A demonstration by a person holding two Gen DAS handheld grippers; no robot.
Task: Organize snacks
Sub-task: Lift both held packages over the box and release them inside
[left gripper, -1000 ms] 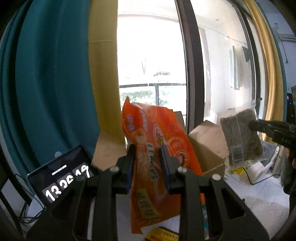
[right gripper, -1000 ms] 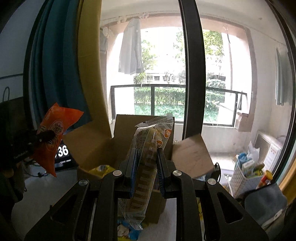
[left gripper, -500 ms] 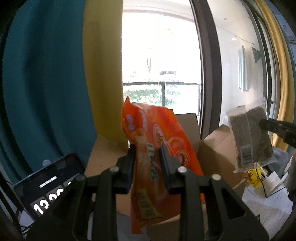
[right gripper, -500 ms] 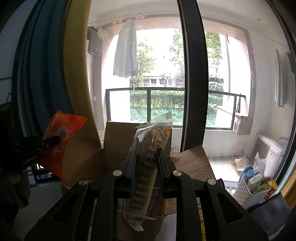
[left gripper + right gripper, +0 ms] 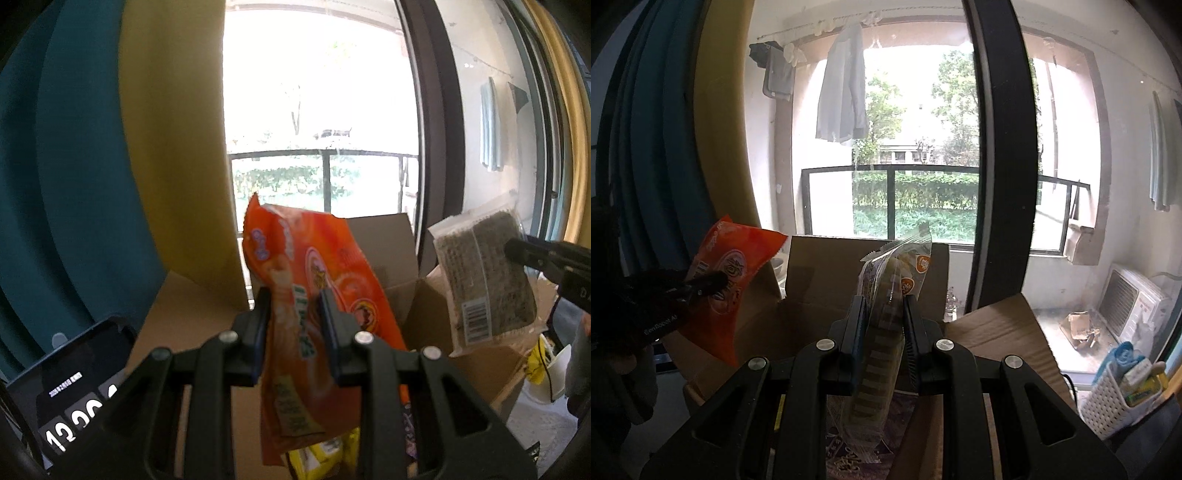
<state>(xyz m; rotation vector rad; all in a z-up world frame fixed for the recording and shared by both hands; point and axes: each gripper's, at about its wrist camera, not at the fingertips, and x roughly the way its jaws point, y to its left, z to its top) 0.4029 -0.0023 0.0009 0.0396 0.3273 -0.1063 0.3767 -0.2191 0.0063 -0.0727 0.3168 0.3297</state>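
Note:
My left gripper is shut on an orange snack bag, held upright over an open cardboard box. My right gripper is shut on a clear packet of layered biscuits above the same box. In the left wrist view the right gripper holds that packet at the right. In the right wrist view the left gripper holds the orange bag at the left. Yellow snack packs lie inside the box.
A tablet with white digits leans at the lower left. Teal and yellow curtains hang behind the box. A white basket of items stands at the right, by a window frame. The box flap sticks out to the right.
Both grippers have moved forward and closer to the box with their packets still held. The box now fills more of each view and the tablet has slid lower left.

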